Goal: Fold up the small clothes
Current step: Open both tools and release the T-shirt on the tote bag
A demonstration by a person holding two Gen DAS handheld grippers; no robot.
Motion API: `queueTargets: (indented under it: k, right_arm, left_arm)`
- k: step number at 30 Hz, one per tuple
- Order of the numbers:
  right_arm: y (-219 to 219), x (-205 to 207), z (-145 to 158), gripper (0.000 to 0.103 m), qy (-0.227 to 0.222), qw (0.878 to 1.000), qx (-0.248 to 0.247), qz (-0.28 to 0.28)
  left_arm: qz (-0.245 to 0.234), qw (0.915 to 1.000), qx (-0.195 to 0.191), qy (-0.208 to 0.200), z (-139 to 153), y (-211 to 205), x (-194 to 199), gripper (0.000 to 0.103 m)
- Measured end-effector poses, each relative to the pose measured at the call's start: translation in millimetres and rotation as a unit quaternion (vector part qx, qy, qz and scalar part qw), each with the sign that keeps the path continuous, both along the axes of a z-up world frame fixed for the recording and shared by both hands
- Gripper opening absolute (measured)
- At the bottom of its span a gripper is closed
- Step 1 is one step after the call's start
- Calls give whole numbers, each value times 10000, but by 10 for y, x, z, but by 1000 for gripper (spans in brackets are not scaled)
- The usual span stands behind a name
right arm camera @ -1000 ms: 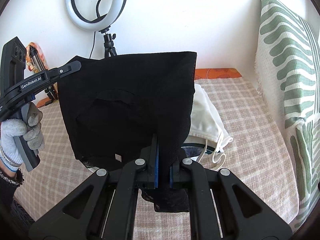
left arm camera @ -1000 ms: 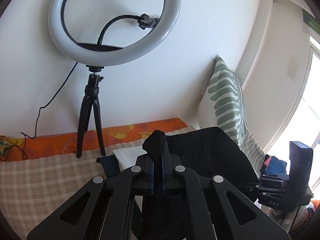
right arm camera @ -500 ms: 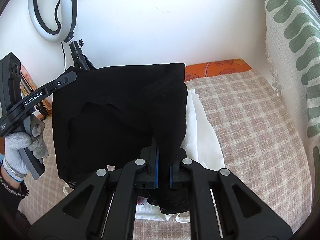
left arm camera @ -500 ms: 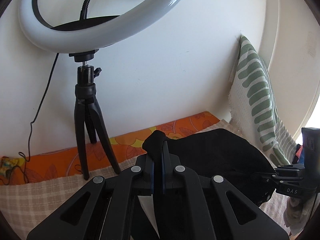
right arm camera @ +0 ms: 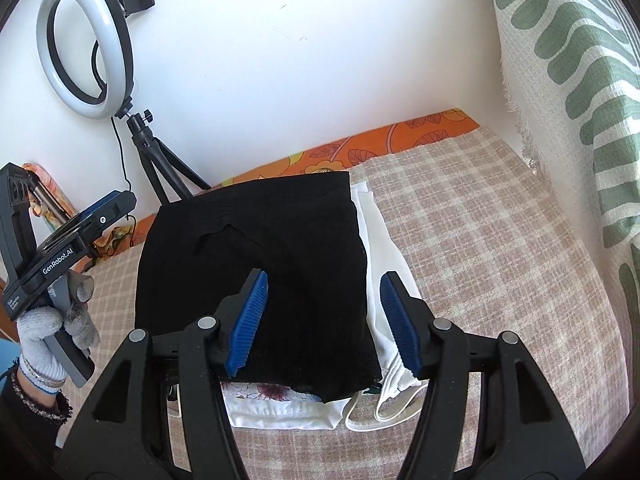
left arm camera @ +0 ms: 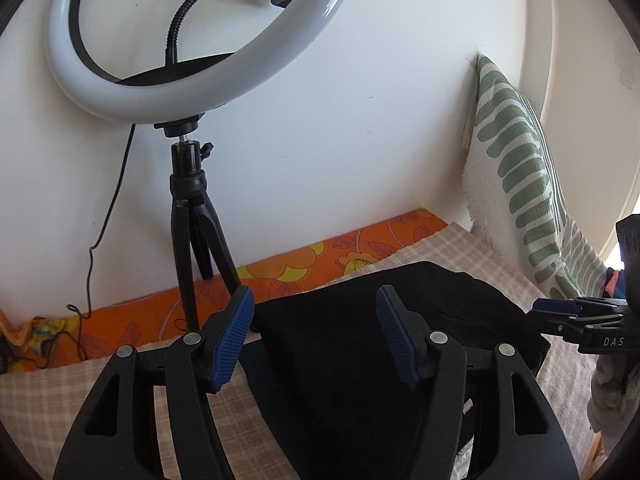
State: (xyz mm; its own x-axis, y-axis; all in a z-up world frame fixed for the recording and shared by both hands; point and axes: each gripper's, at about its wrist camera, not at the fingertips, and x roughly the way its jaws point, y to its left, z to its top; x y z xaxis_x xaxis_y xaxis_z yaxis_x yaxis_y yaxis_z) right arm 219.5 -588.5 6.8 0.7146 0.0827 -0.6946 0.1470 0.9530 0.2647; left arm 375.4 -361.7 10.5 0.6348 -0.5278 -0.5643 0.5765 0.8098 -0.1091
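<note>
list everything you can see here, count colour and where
black garment: 1, black, flat on top of the pile
white clothes: a few, white, under the black garment
blanket: 1, beige check, covering the bed
sheet: 1, orange floral, along the wall
ring light: 1, white on black tripod, by the wall
pillow: 1, green and white, right corner
left tongs: open, over the garment
right tongs: open, over the garment
glove: 1, grey, left hand

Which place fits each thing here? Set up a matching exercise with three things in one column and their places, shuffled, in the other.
Things:
1. black garment
2. ring light
3. green-patterned cushion

Places:
A. on a tripod by the wall
B. leaning at the bed's right end
C. lying flat on a pile of white clothes

Pairs: 1-C, 2-A, 3-B
</note>
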Motion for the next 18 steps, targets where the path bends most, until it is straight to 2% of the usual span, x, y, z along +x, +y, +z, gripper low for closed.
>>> queueTargets:
  k: [5,18]
  right_arm:
    - [138,-183,205,62,-127,9998,-164,-24]
    - [582,-796,635,62,-420,9982,-396,-138]
  left_arm:
    - [-33,10000,-23,-14,125,112,-170,65]
    - [34,9996,-234,-146,503,742,-831,66]
